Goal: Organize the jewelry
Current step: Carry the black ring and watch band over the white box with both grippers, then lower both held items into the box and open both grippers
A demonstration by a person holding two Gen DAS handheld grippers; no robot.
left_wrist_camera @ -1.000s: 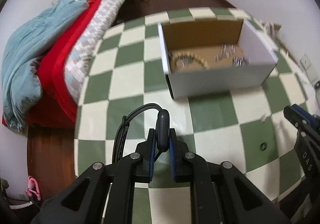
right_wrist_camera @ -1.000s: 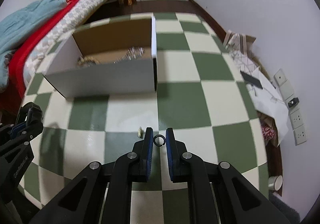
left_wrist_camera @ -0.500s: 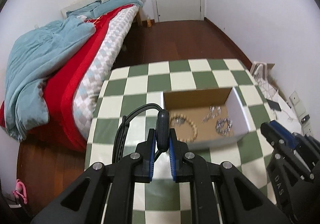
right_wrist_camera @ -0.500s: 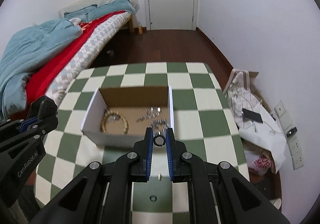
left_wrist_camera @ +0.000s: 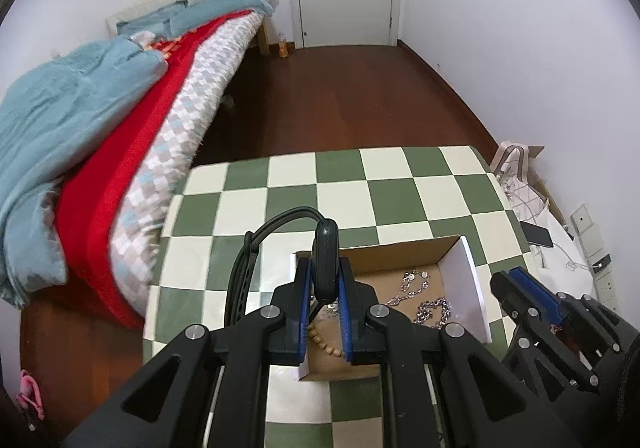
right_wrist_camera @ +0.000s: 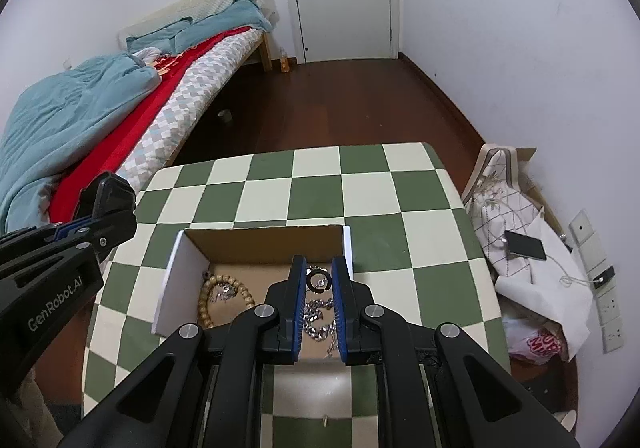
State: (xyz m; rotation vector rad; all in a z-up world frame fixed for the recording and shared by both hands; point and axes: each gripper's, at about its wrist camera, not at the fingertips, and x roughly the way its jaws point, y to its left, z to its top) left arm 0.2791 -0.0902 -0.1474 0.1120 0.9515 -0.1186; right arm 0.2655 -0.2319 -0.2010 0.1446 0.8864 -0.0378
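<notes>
Ring point(right_wrist_camera: 318, 281) is pinched upright, its opening facing the camera, by the right gripper point(right_wrist_camera: 319, 280) above the box point(right_wrist_camera: 264, 244); a black band point(left_wrist_camera: 325, 264) is clamped lengthwise by the left gripper point(left_wrist_camera: 325, 284).

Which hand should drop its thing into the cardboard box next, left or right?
Probably the right. The right gripper pinches a small dark metal ring directly above the open cardboard box with the silver chains. The left gripper clamps a black looped band, also over the box.
</notes>
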